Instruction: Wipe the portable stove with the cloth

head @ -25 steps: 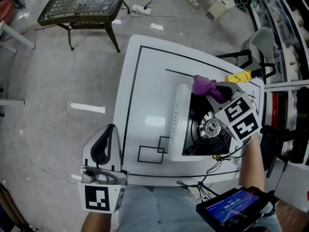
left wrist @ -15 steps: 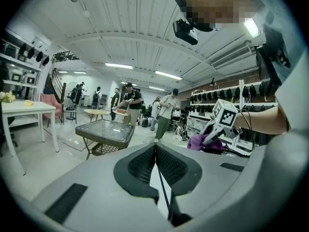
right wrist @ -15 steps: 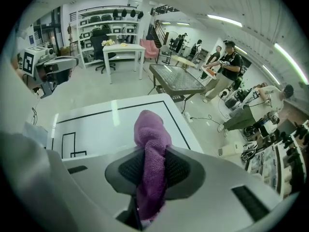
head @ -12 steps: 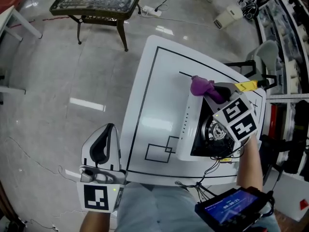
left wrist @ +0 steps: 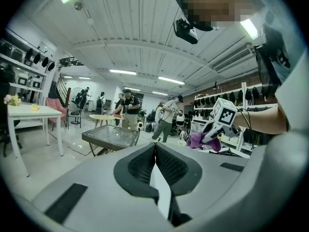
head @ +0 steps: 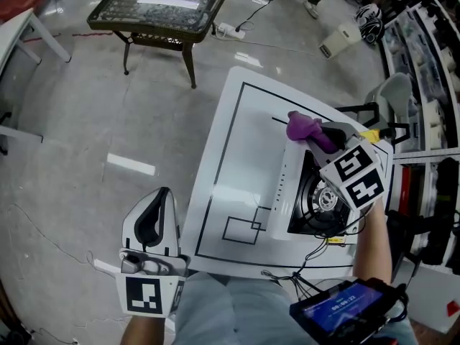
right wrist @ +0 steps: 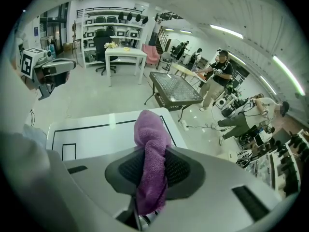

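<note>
Nearest, off the desk's (head: 244,142) near left corner, the left gripper (head: 162,192) is held level with its jaws pressed together on nothing. The one portable stove (head: 291,192) lies along the desk's right edge, toward the near right corner. It has a white body, a row of small slots down its left side and one black burner well with a metal burner (head: 325,198). Its right side is hidden behind the marker cube of the right gripper (head: 325,136). That gripper points steeply down over the stove's far end, its jaws parted only slightly and clamped on the one purple cloth (head: 305,128). The bunched cloth sticks out past the jaw tips; whether it touches the stove cannot be made out. Farthest, beyond the desk's far left corner, one glass-topped table (head: 165,2) is cut off by the frame.
</note>
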The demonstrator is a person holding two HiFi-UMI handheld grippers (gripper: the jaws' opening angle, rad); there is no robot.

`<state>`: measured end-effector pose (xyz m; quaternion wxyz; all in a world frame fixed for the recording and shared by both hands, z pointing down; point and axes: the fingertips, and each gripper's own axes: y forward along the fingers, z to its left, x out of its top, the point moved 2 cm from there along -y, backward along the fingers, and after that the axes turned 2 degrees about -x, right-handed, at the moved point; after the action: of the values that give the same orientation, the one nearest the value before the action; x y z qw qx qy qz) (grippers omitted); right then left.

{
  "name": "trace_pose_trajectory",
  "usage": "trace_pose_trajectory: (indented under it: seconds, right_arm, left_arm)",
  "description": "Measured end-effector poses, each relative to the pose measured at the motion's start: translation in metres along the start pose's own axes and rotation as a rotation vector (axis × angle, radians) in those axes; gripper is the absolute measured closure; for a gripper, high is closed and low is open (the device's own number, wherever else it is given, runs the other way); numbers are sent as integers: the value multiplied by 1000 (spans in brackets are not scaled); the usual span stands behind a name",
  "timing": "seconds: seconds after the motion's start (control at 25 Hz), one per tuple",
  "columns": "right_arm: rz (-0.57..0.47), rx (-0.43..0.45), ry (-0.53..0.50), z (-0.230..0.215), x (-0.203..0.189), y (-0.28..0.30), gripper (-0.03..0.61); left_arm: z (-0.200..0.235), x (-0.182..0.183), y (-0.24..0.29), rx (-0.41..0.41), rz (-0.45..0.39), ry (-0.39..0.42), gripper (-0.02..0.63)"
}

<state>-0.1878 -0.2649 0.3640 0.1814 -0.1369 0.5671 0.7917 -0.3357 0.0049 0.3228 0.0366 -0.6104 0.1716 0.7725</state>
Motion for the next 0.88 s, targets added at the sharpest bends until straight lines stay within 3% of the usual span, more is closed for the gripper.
trace_pose_trajectory:
  seconds: [0.32, 0.48, 0.88]
  right_arm:
    - [65, 33, 12, 15, -16, 21, 468]
    - [93, 57, 23, 35, -32, 34, 468]
    - [95, 63, 40, 65, -45, 28, 468]
  left_arm:
    - [5, 6, -1, -23, -24, -1, 595]
    - [7, -10, -4, -36, -7, -2, 595]
    - [-3, -22, -6, -107, -9, 16, 595]
